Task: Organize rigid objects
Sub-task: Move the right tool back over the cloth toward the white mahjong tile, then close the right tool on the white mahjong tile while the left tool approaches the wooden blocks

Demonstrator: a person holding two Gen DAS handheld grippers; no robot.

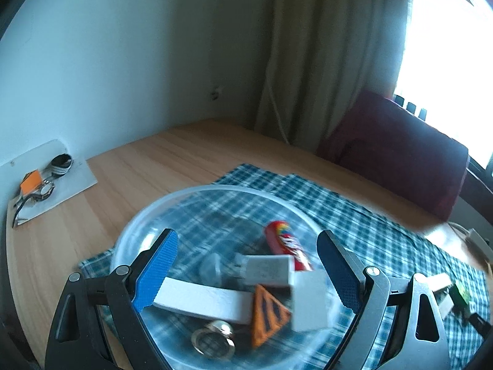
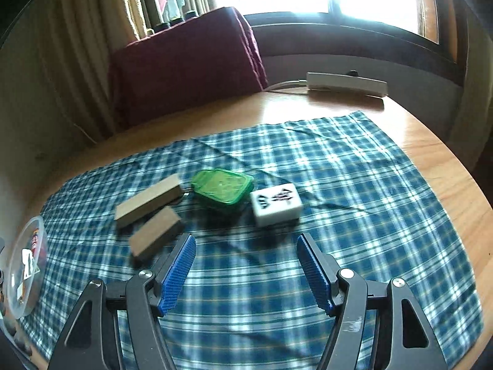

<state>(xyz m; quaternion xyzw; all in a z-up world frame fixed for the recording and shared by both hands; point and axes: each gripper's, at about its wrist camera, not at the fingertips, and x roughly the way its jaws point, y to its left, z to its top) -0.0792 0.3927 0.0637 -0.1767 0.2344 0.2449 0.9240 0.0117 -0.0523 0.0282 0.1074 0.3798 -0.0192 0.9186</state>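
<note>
My left gripper (image 1: 248,240) hangs open over a clear plastic bowl (image 1: 148,212). Inside the bowl lie a long white block (image 1: 200,300), a white box (image 1: 268,269), a grey cube (image 1: 309,300), an orange triangle (image 1: 268,314), a red tube (image 1: 288,246) and a metal ring (image 1: 212,339). My right gripper (image 2: 246,240) is open above the checked cloth (image 2: 354,185). Ahead of it rest a white mahjong tile (image 2: 275,203), a green plastic case (image 2: 223,188) and two wooden blocks (image 2: 148,200), (image 2: 155,237). The bowl (image 2: 26,271) shows at the far left of the right wrist view.
The cloth (image 1: 354,209) covers a wooden table (image 1: 160,160). A white board (image 1: 58,182) with a watch, keys and an orange tag lies at the back left. A dark red cushion (image 2: 185,64) and a white power strip (image 2: 346,84) stand by the window.
</note>
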